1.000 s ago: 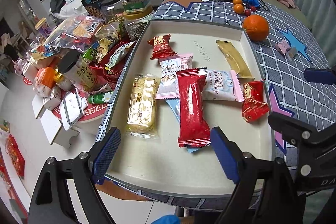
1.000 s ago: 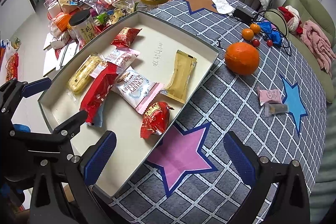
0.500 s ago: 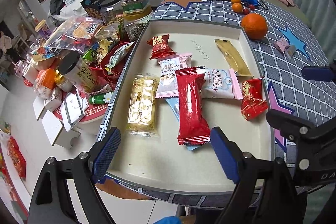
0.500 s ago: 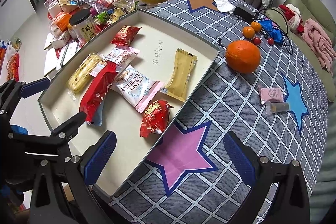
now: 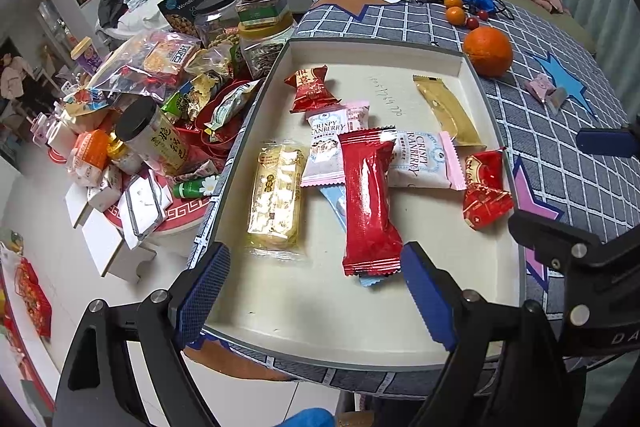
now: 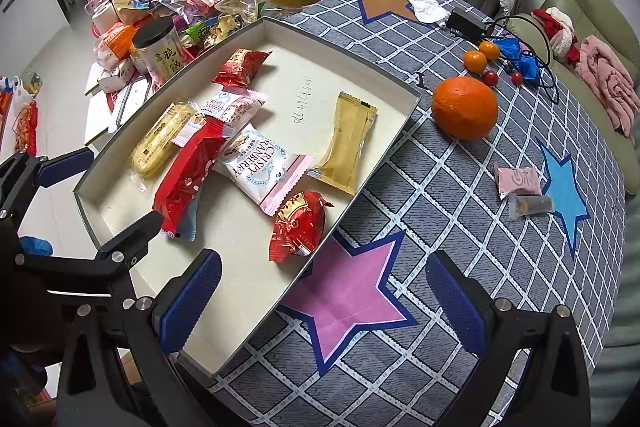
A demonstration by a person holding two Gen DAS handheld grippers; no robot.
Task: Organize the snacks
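Left gripper (image 5: 316,291) fingers spread, empty, over shallow grey-rimmed cream tray (image 5: 372,43) on desk. Long glossy red snack packet (image 5: 370,199) lies mid-tray (atop others). Right gripper (image 6: 324,303) likewise released.

left gripper (image 5: 316,291) spread wide, right gripper (image 6: 326,297) likewise — both empty, side by side

The checked, star-patterned tabletop (image 6: 460,227) carries a shallow tray (image 6: 400,131), an orange (image 6: 464,108) and two small packets (image 6: 520,189).
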